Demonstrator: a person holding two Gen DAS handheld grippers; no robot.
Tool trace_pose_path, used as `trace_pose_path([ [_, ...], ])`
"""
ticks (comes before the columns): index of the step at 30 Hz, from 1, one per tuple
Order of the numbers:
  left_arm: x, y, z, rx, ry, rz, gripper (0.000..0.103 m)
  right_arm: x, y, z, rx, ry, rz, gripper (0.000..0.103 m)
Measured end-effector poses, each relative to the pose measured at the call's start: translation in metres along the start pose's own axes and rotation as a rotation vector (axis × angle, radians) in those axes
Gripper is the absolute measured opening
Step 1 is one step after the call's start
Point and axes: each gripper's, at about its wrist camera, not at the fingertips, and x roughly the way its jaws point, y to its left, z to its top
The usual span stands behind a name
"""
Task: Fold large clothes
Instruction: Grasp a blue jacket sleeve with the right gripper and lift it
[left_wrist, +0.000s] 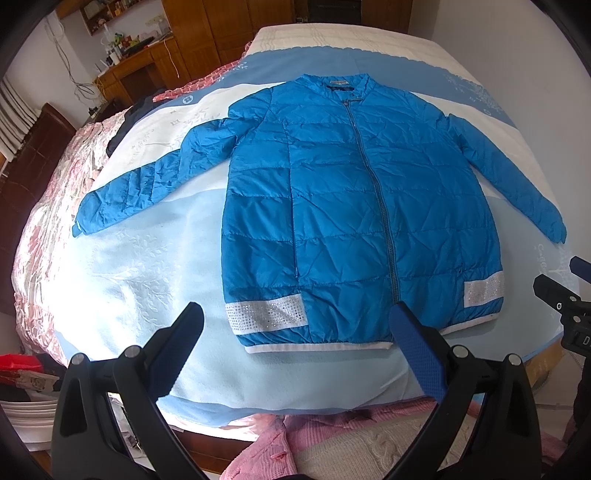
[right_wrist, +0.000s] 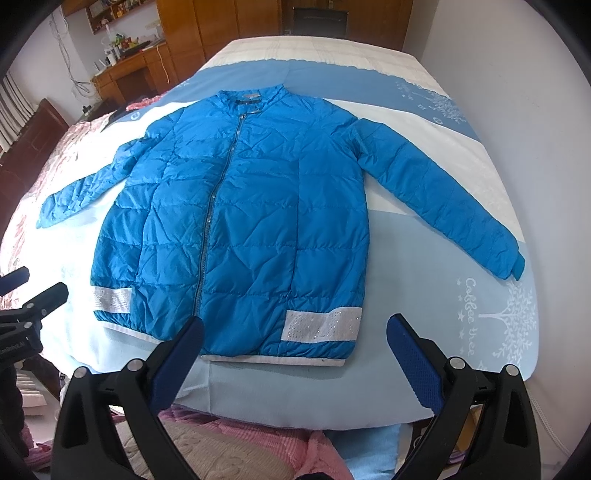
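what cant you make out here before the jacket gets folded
- Collar label of the jacket: too small, both views.
- Jacket's back: lies against the blanket.
- Desk clutter: tiny, blurred.
- Right gripper: cut off by the left view's edge.
- Left gripper: cut off likewise in the right view.

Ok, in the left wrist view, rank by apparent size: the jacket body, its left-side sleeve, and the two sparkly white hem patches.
1. Jacket body, by far the largest.
2. Sleeve on the image's left.
3. Left hem patch.
4. Right hem patch. It looks smaller, but fisheye distortion near the edge makes that unsure.
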Motion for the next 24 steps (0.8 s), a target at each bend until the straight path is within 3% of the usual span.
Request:
trace_pose_path([
  [5,0.013,-0.001,0.011,-0.007,0.014,-0.023,0.100,0.004,-0.011,0.002,0.027,-0.028,-0.009,0.099],
  [9,0.038,-0.008,0.032,0.012,0.024,-0.031,0.100,0.030,-0.047,0.008,0.109,-0.011,-0.016,0.099],
  [13,0.069,-0.025,0.062,0.054,0.002,-0.026,0.100,0.067,-0.126,0.009,0.306,0.031,0.029,0.097],
  [17,0.095,-0.053,0.106,0.084,-0.041,-0.136,0.100,0.086,-0.219,0.007,0.532,-0.022,0.071,0.095],
  [24,0.143,-0.126,0.189,0.153,-0.022,-0.138,0.098,0.122,-0.359,0.002,0.832,-0.007,0.055,0.095],
])
